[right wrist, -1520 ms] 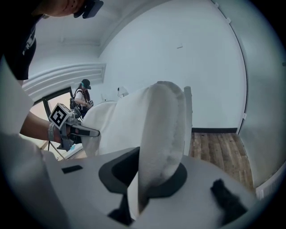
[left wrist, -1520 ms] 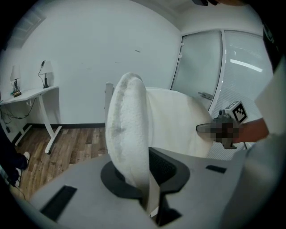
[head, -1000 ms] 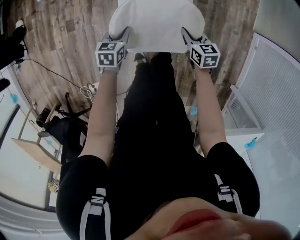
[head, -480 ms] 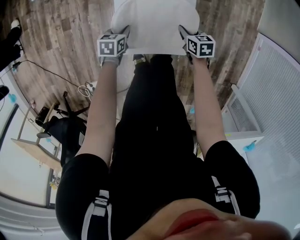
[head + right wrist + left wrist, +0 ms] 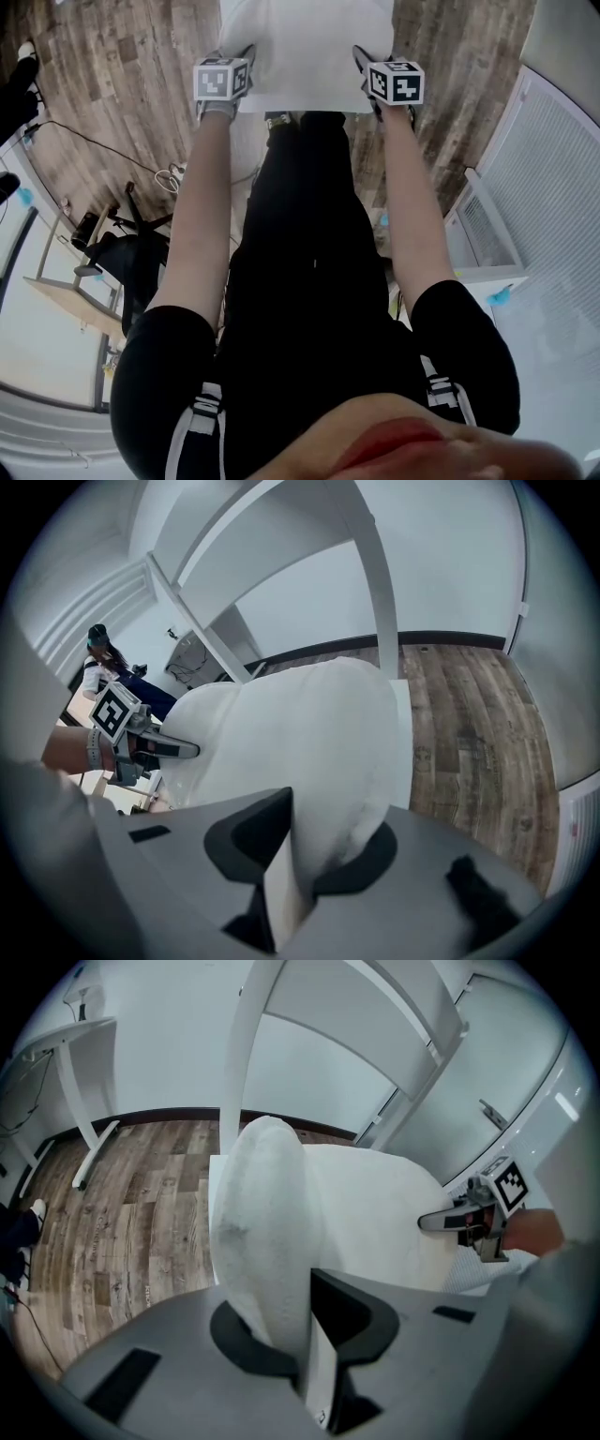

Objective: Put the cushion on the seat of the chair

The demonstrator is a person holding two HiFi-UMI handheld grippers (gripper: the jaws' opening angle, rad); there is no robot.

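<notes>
The white cushion hangs between my two grippers at the top of the head view. My left gripper is shut on its left edge, and that edge bulges up out of the jaws. On the cushion's right edge is my right gripper; its jaws have just been opening a little, and the cushion's edge is still pinched between them. The cushion lies low over the white chair's seat. Behind it rises the chair's backrest, whose post also shows in the right gripper view.
Wood-plank floor surrounds the chair. A white desk leg stands at the left. There is a black office chair and a cable on the floor to my left. A white ribbed unit is at my right.
Both grippers and the cushion have moved toward the top of the head view and look smaller, sinking toward the chair. The grip on both edges looks the same.
</notes>
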